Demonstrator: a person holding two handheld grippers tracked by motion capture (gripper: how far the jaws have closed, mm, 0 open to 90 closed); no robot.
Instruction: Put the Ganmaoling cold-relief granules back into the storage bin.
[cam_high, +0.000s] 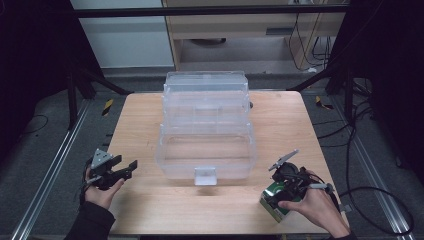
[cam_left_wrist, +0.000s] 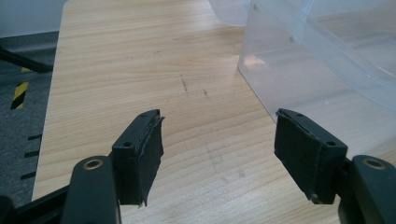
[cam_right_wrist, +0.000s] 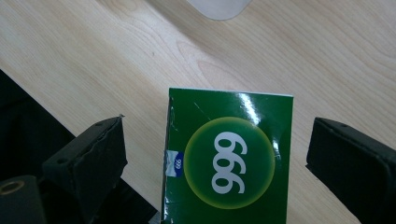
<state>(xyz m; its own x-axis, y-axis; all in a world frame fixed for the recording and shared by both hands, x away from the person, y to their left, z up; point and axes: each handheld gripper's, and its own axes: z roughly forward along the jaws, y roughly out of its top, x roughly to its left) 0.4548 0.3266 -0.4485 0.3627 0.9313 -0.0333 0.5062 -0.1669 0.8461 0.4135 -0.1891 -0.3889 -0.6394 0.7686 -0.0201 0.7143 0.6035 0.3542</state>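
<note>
We see one clear plastic tiered box (cam_high: 206, 127) at the centre of the pale wood table (cam_high: 140, 120). One glossy green carton (cam_right_wrist: 229, 158) printed "999" lies at five o'clock, between the spread jaws of our right gripper (cam_right_wrist: 217, 154). Our left gripper (cam_left_wrist: 219, 154), at eight o'clock, gapes empty over bare woodgrain.

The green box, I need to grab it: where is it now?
The green box lies at the table's near right corner, between the right gripper's open jaws, right of the clear bin.
</note>
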